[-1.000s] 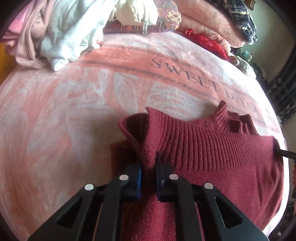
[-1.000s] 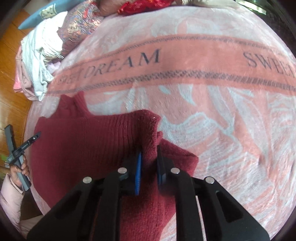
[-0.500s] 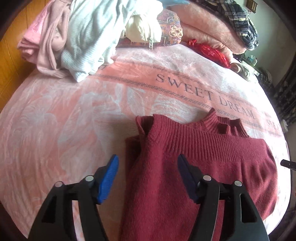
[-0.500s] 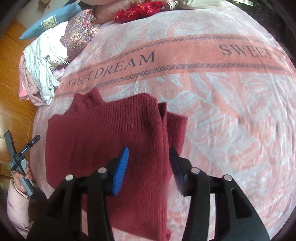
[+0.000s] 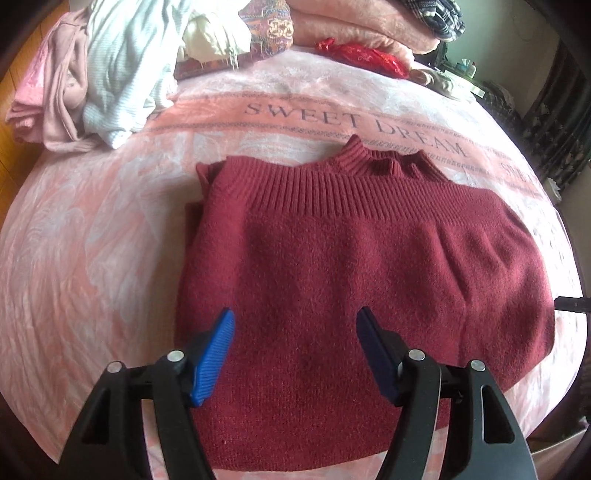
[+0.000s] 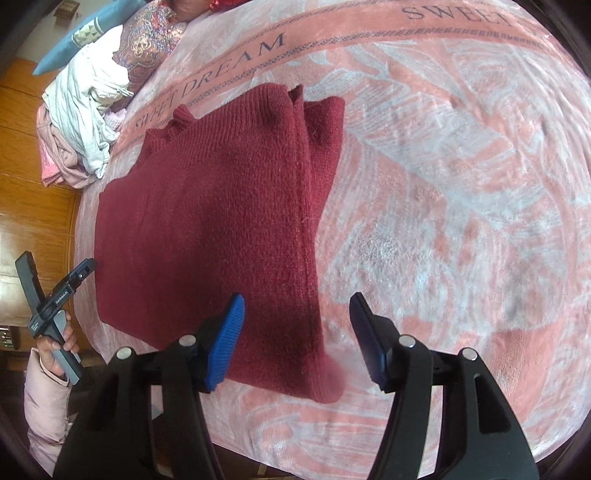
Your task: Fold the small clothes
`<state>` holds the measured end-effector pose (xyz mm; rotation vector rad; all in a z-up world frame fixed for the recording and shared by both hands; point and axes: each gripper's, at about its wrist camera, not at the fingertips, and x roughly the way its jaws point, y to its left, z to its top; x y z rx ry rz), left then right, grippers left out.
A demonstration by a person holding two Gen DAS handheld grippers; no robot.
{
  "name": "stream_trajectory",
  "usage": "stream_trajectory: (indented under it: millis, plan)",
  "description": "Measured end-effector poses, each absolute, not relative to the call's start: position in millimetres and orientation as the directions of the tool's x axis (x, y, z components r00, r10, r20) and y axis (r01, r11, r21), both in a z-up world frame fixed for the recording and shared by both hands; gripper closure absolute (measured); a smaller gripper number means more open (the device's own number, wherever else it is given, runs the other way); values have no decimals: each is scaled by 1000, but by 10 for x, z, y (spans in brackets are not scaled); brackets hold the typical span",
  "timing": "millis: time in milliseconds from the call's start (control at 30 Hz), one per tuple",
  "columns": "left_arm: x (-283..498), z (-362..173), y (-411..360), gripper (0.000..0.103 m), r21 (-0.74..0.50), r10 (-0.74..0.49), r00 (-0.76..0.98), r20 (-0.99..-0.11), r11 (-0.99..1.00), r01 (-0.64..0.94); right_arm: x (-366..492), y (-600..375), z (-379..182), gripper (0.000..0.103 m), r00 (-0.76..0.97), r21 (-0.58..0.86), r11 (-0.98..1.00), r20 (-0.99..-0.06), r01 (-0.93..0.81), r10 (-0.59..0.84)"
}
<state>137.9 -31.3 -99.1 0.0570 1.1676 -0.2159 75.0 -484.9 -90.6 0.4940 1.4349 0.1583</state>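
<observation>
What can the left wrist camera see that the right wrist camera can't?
Only the left wrist camera shows the left gripper up close, open above the sweater, plus a red shiny bag and a plaid cloth. Only the right wrist camera shows the right gripper, open, a blue pillow and a hand. Both show the sweater, the pink blanket and the pile of clothes.

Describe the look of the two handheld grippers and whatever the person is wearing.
Both the left gripper and right gripper have black angular plastic fingers with triangular cut-outs, silver rivets and ribbed blue pads. In the right wrist view, the left gripper has a grey handle and small white lettering; the hand on it wears a pale pink padded sleeve. No cables show.
</observation>
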Motion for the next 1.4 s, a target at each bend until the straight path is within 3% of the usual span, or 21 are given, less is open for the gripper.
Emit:
stream_trajectory:
  millis: [333,400,500,767,833,1000,1267,1400]
  plan:
    - [1433,-1412,-191,32,-78,-139,283,-949,973,217,792,-4714,-1276,47,63,384,909,-923,164,379]
    - [1435,-1440,-184,31,-86,-145,279,-949,973,214,785,-4704,-1283,54,62,380,911,-925,162,375]
    - [1420,-1478,-183,30,-82,-147,287,-947,971,227,803,-4647,-1297,74,58,412,896,-911,166,409]
    - [1374,-1460,-170,28,-97,-170,299,-939,965,245,869,-4568,-1281,86,46,362,918,-932,163,359]
    - [1347,-1422,-174,22,-104,-184,304,-935,960,261,879,-4507,-1215,89,47,340,925,-940,168,337]
    - [1320,-1224,-97,20,-158,-244,296,-924,945,285,921,-4436,-1019,92,51,337,913,-941,229,334]
    - [1428,-908,555,17,-321,-328,371,-869,943,83,1026,-4038,-275,92,210,486,854,-868,185,449]
    - [1392,-954,876,17,-368,-340,361,-868,930,-8,1175,-3538,-70,92,229,476,871,-867,122,442]
